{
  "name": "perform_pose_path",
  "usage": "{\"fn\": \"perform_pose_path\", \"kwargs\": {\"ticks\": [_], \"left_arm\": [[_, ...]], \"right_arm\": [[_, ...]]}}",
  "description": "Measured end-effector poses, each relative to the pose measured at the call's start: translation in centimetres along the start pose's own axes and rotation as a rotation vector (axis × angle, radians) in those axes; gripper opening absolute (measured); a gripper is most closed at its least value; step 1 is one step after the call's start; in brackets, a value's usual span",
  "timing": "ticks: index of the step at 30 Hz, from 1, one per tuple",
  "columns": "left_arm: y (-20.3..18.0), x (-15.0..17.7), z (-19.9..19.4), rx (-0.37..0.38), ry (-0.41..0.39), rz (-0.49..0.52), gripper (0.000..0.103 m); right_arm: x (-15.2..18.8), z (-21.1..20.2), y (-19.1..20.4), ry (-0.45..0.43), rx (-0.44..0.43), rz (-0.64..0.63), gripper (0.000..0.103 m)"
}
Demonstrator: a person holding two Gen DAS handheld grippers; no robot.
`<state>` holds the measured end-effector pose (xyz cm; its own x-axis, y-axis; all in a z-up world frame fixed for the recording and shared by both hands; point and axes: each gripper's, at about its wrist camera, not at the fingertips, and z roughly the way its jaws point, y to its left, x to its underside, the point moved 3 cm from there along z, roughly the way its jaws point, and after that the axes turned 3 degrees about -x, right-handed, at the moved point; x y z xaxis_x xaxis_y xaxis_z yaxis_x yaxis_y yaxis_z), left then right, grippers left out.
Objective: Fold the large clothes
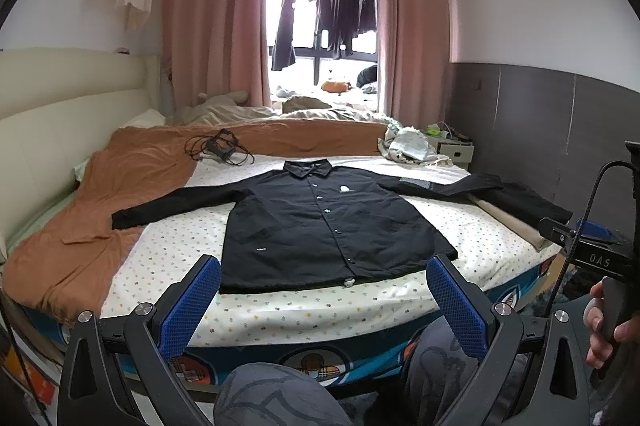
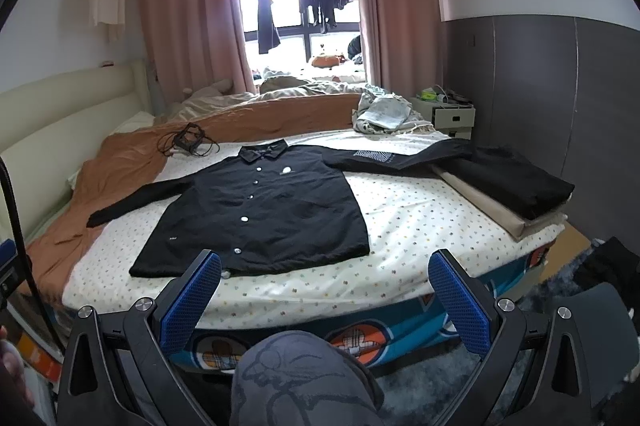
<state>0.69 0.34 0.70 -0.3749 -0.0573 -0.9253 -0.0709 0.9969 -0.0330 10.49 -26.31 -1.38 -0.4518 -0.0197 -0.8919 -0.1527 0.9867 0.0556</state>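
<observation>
Daylight comes through a window (image 1: 324, 21) between pink curtains (image 1: 208, 17), above a bed (image 1: 280, 306) with a cream headboard (image 1: 60, 113), white walls (image 1: 540, 5) and a white nightstand (image 2: 452, 115).

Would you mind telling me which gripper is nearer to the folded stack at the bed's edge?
Right. The right gripper faces the bed nearer the folded stack; the left gripper sits centred before the black shirt, farther away.

A black shirt (image 2: 256, 214) lies flat, buttoned, sleeves spread, on the dotted bed (image 2: 420, 226); the right gripper (image 2: 325, 280) hovers before it, blue fingers (image 2: 460, 302) wide apart, empty.
</observation>
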Motion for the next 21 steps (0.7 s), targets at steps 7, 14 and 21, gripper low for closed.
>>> {"fn": "perform_pose_path", "kwargs": {"ticks": [7, 14, 21], "left_arm": [[1.3, -0.5, 2.2, -0.014, 0.02, -0.008, 0.103], [4.6, -1.5, 5.0, -0.083, 0.048, -0.058, 0.103], [8.4, -2.3, 7.5, -0.163, 0.076, -0.086, 0.103]], "right_arm": [[-1.3, 2.7, 0.9, 0.013, -0.008, 0.003, 0.103], [-2.8, 6.4, 3.0, 0.033, -0.057, -0.009, 0.103], [-4.5, 11.3, 6.7, 0.058, -0.138, -0.034, 0.103]]}}
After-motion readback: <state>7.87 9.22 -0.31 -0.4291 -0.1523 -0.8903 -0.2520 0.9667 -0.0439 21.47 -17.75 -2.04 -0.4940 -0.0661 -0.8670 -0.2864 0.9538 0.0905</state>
